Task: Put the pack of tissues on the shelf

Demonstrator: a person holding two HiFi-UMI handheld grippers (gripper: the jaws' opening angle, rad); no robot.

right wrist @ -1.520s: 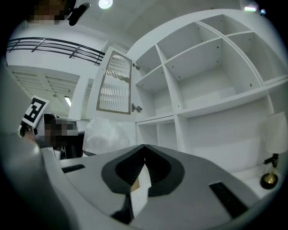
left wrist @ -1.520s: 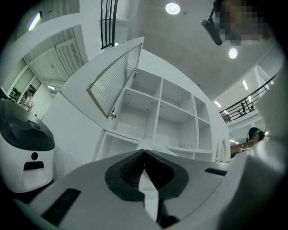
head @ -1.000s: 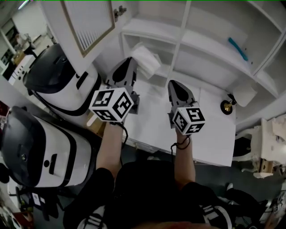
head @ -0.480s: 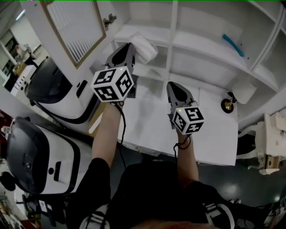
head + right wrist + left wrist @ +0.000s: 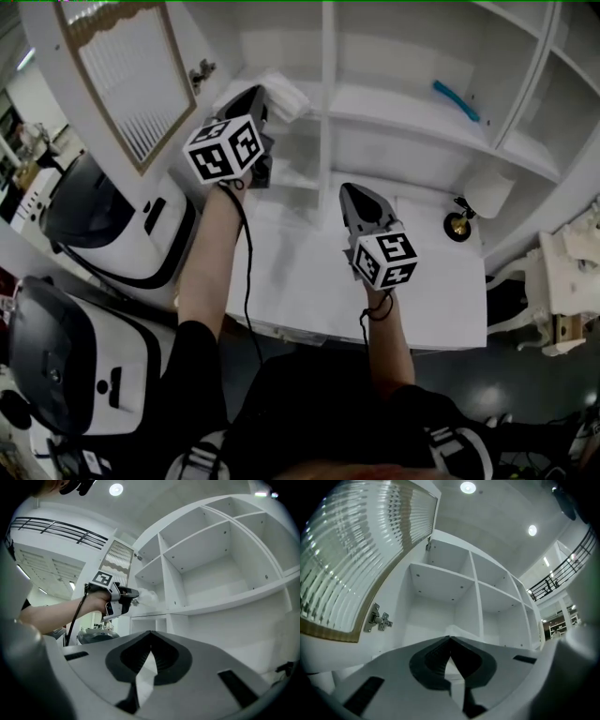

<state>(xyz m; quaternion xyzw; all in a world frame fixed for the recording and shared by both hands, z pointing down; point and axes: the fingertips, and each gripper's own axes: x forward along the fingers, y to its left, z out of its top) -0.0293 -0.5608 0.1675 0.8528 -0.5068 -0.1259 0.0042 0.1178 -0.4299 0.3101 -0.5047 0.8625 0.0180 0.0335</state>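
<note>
The pack of tissues [image 5: 285, 94] is white and soft, and it sticks out from the tip of my left gripper [image 5: 262, 97], which is shut on it. It hangs at the front of the white shelf [image 5: 380, 105], level with a left compartment. In the left gripper view the jaws [image 5: 450, 638] meet, with the pack's white edge [image 5: 456, 629] just past them and the open compartment [image 5: 436, 581] ahead. My right gripper [image 5: 353, 192] is shut and holds nothing, low over the white table [image 5: 309, 281]. The right gripper view shows the left gripper [image 5: 123, 594] with the pack [image 5: 147, 596].
An open cabinet door [image 5: 122, 75] with ribbed glass stands left of the left gripper. A blue object [image 5: 457, 101] lies on a right-hand shelf board. A small dark and gold object [image 5: 457, 226] and a white cylinder [image 5: 487, 195] stand on the table's right. White and black machines [image 5: 103, 211] stand at the left.
My left gripper has risen and gone further toward the shelf with the pack still in it. The right gripper has shifted a little over the table.
</note>
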